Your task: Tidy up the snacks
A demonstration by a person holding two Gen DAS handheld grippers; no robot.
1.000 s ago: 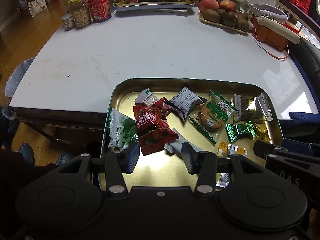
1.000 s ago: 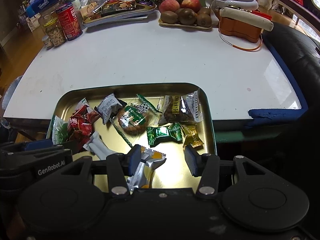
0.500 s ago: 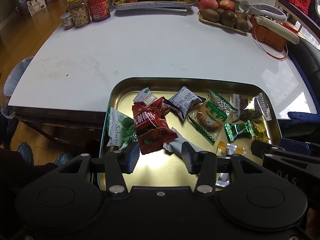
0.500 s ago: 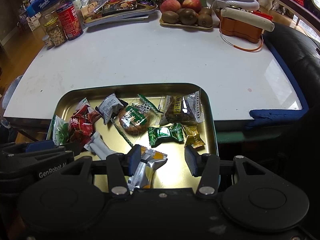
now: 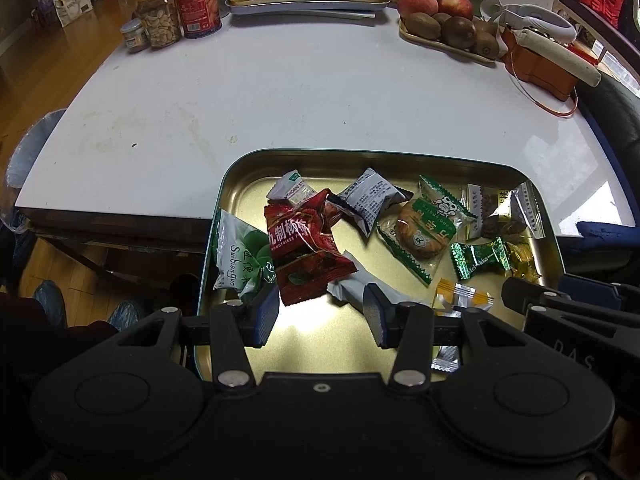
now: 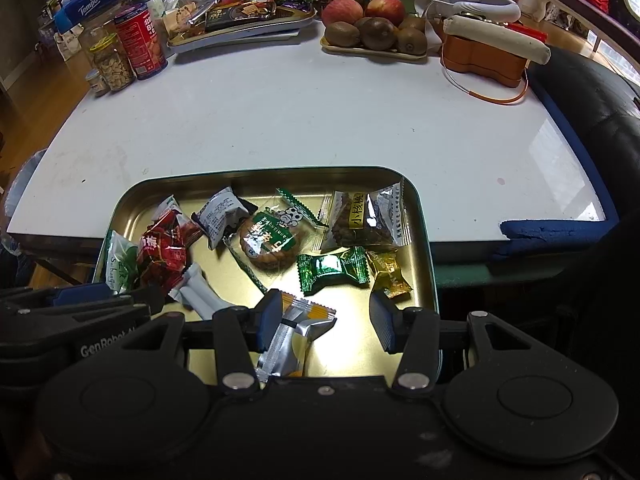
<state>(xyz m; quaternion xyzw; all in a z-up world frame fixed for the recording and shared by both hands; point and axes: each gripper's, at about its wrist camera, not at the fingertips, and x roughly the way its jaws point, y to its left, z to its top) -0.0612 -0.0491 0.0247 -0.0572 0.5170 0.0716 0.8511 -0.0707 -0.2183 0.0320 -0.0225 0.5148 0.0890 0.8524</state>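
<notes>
Right wrist view: right gripper, jaws half-open, empty, over silver-orange foil sachet in the gold metal tray; blue tissue box visible only here. Left wrist view: left gripper, half-open, empty, beside red plum packet; blue shoe covers below.

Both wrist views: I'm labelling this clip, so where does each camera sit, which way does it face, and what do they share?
Left wrist: on the left gripper, tilted down over the tin's left half; its open fingers and the right gripper's edge show.
Right wrist: on the right gripper, tilted down over the tin's right half; its open fingers and the left gripper's edge show.
Shared: tin, red packet, table, fruit.
</notes>
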